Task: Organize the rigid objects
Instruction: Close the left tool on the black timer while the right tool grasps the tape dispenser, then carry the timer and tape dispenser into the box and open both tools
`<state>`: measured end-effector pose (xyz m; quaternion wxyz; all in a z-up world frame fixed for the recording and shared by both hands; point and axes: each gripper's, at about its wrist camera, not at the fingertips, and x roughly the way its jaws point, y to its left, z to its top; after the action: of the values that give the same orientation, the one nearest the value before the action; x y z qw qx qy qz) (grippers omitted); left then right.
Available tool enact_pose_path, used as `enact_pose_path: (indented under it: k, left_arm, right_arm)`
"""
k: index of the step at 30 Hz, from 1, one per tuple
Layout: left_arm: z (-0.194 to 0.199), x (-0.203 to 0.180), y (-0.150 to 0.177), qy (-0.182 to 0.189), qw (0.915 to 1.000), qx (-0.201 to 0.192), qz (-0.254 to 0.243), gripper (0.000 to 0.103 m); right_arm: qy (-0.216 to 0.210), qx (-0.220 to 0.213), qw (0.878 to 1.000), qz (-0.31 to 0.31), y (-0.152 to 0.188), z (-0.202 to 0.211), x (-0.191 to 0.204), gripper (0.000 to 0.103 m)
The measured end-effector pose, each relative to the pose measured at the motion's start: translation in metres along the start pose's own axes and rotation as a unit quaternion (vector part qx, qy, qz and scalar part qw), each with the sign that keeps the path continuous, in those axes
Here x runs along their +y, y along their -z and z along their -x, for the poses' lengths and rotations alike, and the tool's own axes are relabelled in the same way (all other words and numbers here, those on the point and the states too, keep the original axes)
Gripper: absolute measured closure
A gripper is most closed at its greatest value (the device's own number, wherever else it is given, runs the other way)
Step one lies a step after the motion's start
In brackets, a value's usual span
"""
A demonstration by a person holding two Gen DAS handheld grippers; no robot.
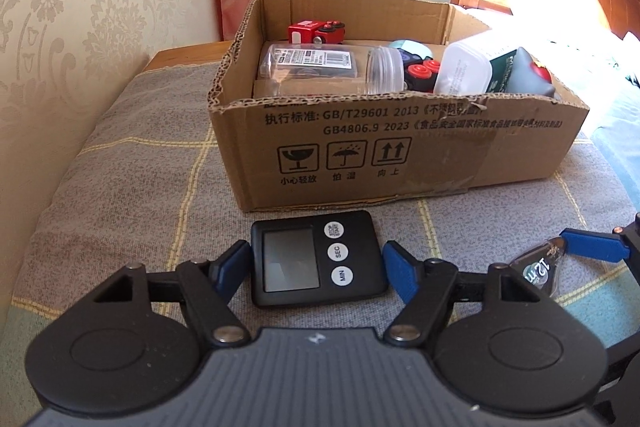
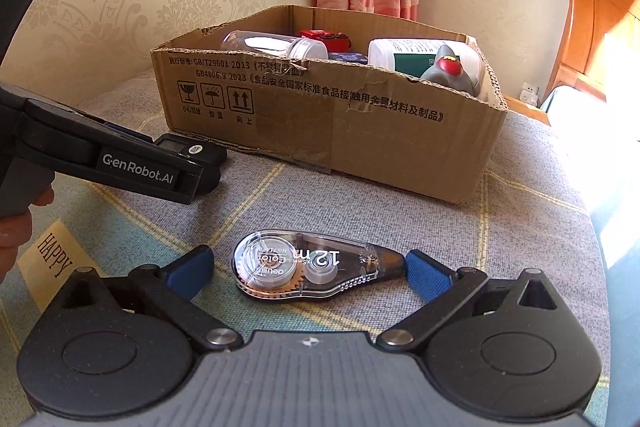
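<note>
Left wrist view: the box [image 1: 400,147] hides most of its contents; a jar [image 1: 332,67], a red toy [image 1: 316,31] and a white bottle [image 1: 468,71] show only their upper parts, and small dark pieces with red knobs between them are hard to make out. At the right edge the tape [image 1: 540,267] and the right gripper [image 1: 592,251] are cut off. The left gripper [image 1: 316,267] lies low over the checked cloth [image 1: 120,187], spread wide, with the timer [image 1: 318,257] flat between its blue pads, just in front of the box; contact cannot be told.

Right wrist view: the left gripper [image 2: 192,183] reaches in from the left and covers most of the timer [image 2: 200,155]. The person's hand [image 2: 16,223] is cut off at the edge. A "HAPPY" card [image 2: 52,259] lies partly under the right gripper [image 2: 308,271], which is released, its pads flanking the tape [image 2: 312,269] lying flat on the cloth [image 2: 520,227]; the right pad sits at its nose, the left stands apart.
</note>
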<state>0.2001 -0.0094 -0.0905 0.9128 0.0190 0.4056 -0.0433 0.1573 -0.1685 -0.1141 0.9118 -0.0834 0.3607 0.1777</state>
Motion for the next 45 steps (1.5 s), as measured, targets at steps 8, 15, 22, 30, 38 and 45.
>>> enact_pose_path:
  k: [8, 15, 22, 30, 38, 45]
  left_arm:
    - [0.003, 0.003, 0.007, -0.008, 0.9998, -0.013, 0.012, 0.023]
    - [0.005, -0.001, 0.009, -0.019, 0.9994, -0.020, 0.022, 0.021]
    - [0.006, -0.005, 0.009, -0.027, 0.9988, -0.019, 0.035, 0.024]
    - [0.006, -0.006, 0.007, -0.018, 0.9993, -0.018, 0.027, 0.034]
    - [0.005, -0.001, 0.004, -0.009, 0.9996, -0.009, 0.027, 0.034]
    - [0.008, -0.001, 0.005, 0.007, 0.9999, 0.003, 0.014, 0.034]
  right_arm:
    - [0.005, -0.006, 1.000, -0.002, 0.002, 0.004, 0.005, 0.008]
    - [0.006, -0.011, 1.000, -0.004, 0.005, 0.004, 0.005, 0.008]
    - [0.008, -0.014, 1.000, -0.005, 0.004, 0.003, 0.005, 0.008]
    - [0.005, -0.019, 1.000, -0.001, 0.005, 0.004, 0.004, 0.010]
    - [0.011, -0.018, 1.000, -0.006, 0.003, 0.007, 0.003, 0.010]
    - [0.010, -0.019, 1.000, -0.009, -0.001, 0.012, 0.003, 0.010]
